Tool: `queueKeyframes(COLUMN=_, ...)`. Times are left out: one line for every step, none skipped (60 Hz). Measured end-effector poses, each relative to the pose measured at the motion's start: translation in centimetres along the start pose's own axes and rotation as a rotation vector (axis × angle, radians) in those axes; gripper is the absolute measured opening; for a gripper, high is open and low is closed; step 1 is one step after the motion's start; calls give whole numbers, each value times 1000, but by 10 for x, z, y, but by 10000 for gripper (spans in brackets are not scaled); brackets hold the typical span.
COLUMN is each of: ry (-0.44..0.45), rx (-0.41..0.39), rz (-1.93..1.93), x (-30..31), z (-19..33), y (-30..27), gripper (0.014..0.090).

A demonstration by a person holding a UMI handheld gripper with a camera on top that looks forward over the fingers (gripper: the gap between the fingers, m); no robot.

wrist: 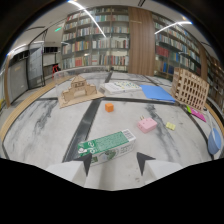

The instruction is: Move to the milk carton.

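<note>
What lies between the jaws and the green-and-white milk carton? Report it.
Nothing: the gripper view shows the open gripper right at the green-and-white milk carton lying on its side, one fingertip overlapping its near edge.

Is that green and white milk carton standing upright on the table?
No, the milk carton lies flat on its side on the table, just ahead of the open gripper fingers.

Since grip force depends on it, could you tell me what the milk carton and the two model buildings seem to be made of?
The milk carton, lying on its side just ahead of the open gripper, looks like printed coated paperboard: crisp folded edges and a slight sheen. The small model house and the lattice tower look like pale unfinished wood, probably thin cut sheet, though card cannot be ruled out.
</note>
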Motion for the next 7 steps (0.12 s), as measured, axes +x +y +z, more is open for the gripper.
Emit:
queueKeyframes(ry=0, rx=-2, rz=1, x=0, z=1, y=0, gripper=845)
queueKeyframes(ry=0, rx=-3, rz=2, x=0, z=1, y=1, gripper=845)
queueKeyframes(ry=1, rx=-5, rz=2, x=0, z=1, y=1, gripper=845)
queueKeyframes(ry=1, rx=-6, rz=2, x=0, z=0, y=2, gripper=845)
queueKeyframes(ry=2, rx=-5, rz=1, x=1, z=0, y=2, gripper=846)
queueKeyframes(ry=3, rx=-4, rz=0, x=1, z=-1, y=1, gripper=849)
queueKeyframes(ry=5, rx=-3, rz=0, x=1, z=-1, y=1, gripper=852)
